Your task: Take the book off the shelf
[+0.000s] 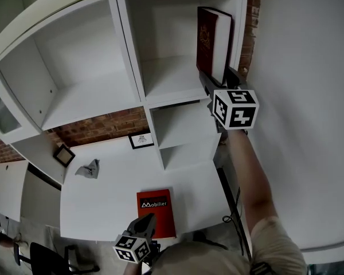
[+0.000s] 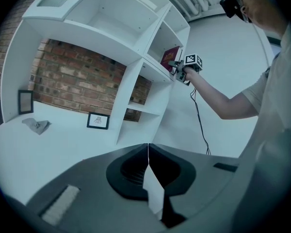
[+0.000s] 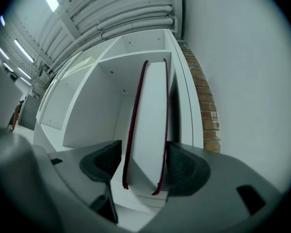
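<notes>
I hold the right gripper at the shelf with its jaws wide. The book stands upright on the shelf near its right wall, its open edge between the jaws. The left gripper is closed, well below the shelf.
</notes>
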`<state>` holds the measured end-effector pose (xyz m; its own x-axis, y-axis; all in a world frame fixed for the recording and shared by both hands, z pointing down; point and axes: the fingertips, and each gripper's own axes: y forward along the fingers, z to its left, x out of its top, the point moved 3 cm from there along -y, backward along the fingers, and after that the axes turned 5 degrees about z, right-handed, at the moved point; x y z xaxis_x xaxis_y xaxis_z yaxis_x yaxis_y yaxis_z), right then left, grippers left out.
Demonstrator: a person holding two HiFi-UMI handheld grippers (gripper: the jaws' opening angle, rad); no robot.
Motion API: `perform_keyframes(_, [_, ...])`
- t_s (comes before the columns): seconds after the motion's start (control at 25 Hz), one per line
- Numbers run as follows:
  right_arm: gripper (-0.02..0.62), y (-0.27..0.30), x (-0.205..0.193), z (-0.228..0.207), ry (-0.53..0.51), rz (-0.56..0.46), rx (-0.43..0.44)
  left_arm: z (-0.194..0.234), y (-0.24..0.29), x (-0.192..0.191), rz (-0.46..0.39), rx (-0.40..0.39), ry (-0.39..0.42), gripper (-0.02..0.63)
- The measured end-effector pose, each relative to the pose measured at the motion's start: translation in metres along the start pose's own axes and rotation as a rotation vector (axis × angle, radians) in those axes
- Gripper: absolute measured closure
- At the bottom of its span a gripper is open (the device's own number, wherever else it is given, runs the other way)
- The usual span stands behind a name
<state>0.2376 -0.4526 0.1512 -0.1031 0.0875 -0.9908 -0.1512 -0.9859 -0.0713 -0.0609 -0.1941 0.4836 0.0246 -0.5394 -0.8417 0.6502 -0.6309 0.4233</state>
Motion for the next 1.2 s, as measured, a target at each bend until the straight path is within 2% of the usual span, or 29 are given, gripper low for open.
perform_keyframes(0.2, [0.368, 0.001, -0.002, -0.004, 0.031, 0.014, -0.02, 0.003, -0.009, -0.004, -0.012, 0.0, -0.009, 0.6])
perform_keyframes(0.48, [0.382, -0.016, 0.003, 0.003, 0.113, -0.012, 0.021, 0.009, -0.024, -0.009, -0.02, 0.004, -0.016, 0.6])
perform_keyframes(0.76, [0.385, -0.042, 0.007, 0.019, 0.112, -0.033, 0.041, 0.017, -0.037, -0.014, -0.017, -0.008, -0.014, 0.6])
perform_keyframes(1.0, [0.387, -0.072, 0.013, 0.037, 0.079, -0.038, 0.063, 0.018, -0.042, -0.015, -0.011, -0.042, -0.001, 0.6])
perform_keyframes(1.2, [0.388, -0.098, 0.014, 0.05, 0.019, -0.033, 0.039, 0.017, -0.048, -0.017, -0.006, -0.081, 0.017, 0.6])
